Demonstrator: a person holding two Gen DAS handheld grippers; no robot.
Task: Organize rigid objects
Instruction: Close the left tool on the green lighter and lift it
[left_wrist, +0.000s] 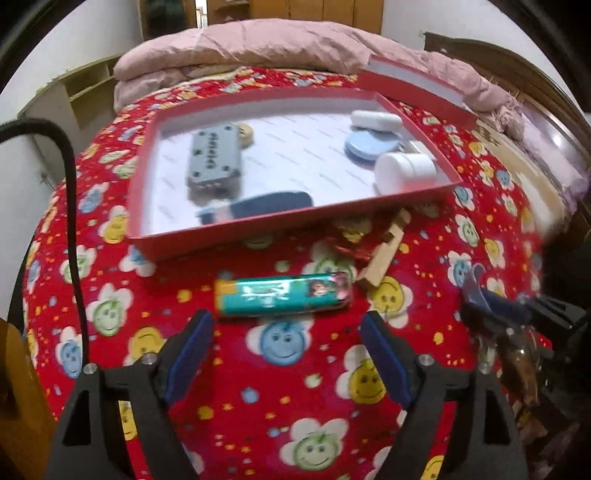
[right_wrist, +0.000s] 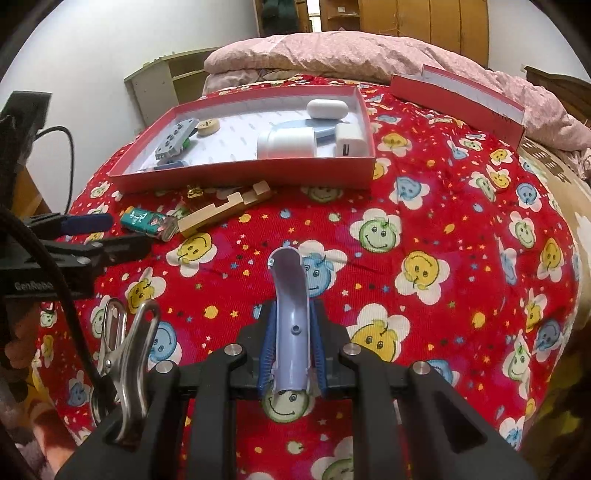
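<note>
Here the right gripper (right_wrist: 291, 354) is clamped on a curved lilac plastic piece (right_wrist: 290, 299), a smooth half-pipe shape that arcs up and forward from between the two blue ribbed pads (right_wrist: 266, 347). The left gripper (left_wrist: 286, 354) has its fingers wide apart with nothing between them; just ahead of the tips, lying crosswise, is one teal cylinder (left_wrist: 282, 295) with a glossy printed wrap and a yellow end. Forward and to the right of it lies one notched pale wooden block (left_wrist: 384, 251), beside a small crumpled foil thing (gold and red, too blurred to name). Farther ahead sits a shallow red cardboard box (left_wrist: 147, 243) lined in white, holding a grey studded slab (left_wrist: 214, 158), a wooden disc (left_wrist: 245, 133), a dark blue flat item (left_wrist: 273, 205), a blue round compact (left_wrist: 371, 144), a white oval case (left_wrist: 375, 120), a white jar (left_wrist: 404, 171) and a white charger cube (right_wrist: 349, 142). The box lid (left_wrist: 417, 86) lies beyond, on the fuzzy red smiley-flower blanket (left_wrist: 295, 406).
</note>
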